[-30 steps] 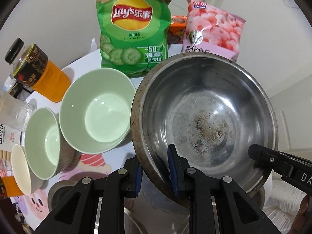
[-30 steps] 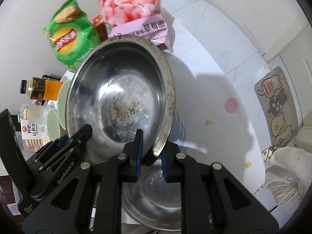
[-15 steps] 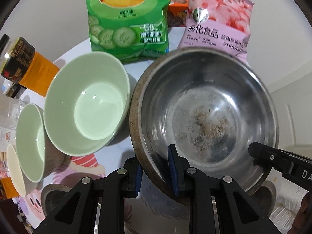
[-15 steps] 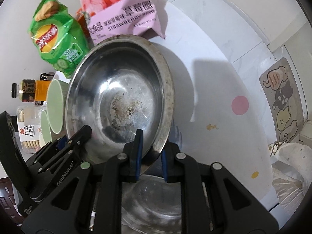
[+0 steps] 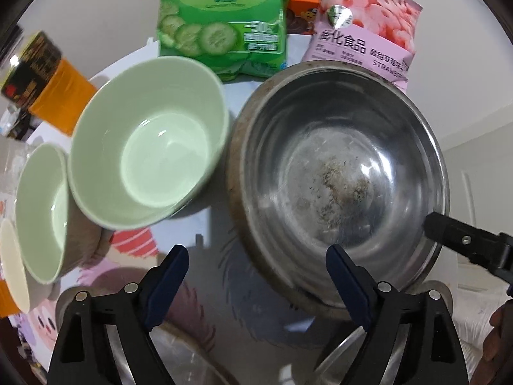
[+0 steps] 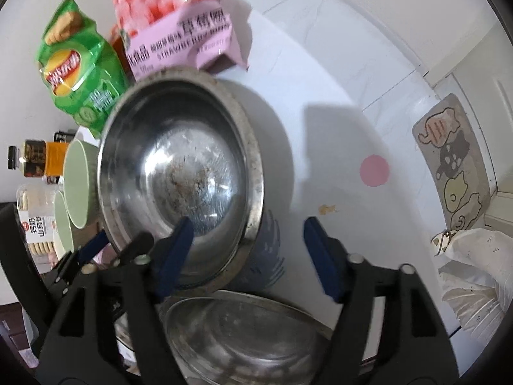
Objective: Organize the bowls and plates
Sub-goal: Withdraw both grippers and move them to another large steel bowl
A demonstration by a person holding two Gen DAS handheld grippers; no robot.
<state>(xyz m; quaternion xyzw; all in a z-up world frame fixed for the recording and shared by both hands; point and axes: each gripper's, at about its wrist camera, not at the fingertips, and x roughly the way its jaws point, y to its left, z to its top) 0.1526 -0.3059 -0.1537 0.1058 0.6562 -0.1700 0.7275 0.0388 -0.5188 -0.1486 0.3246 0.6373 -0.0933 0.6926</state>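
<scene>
Both claws have let go since a second ago: each was clamped on the near rim of the steel bowl, and now each stands spread wide with nothing between its pads.

From the left wrist view, the left claw (image 5: 255, 264) is wide open and empty. The steel bowl (image 5: 336, 179) sits on the desk (image 5: 208, 224) just ahead, its right pad overlapping the bowl's near rim in the picture; whether they touch I cannot tell. The large green bowl (image 5: 150, 147) stands just beside the steel one on the left, with a smaller green bowl (image 5: 41, 211) next to it and a cream bowl (image 5: 12, 266) at the edge. A chips bag (image 5: 224, 22) and a pink snack bag (image 5: 365, 29) stand behind.

From the right wrist view, the right claw (image 6: 247, 250) is likewise open and empty, its left pad inside the steel bowl (image 6: 179, 173), the right pad outside over the desk. Another steel dish (image 6: 243, 330) lies below the claws.

The risk, as I judge it: pulling back carelessly could hook a pad on the rim and drag or tip the bowl into the green bowl or the dish beneath.
</scene>
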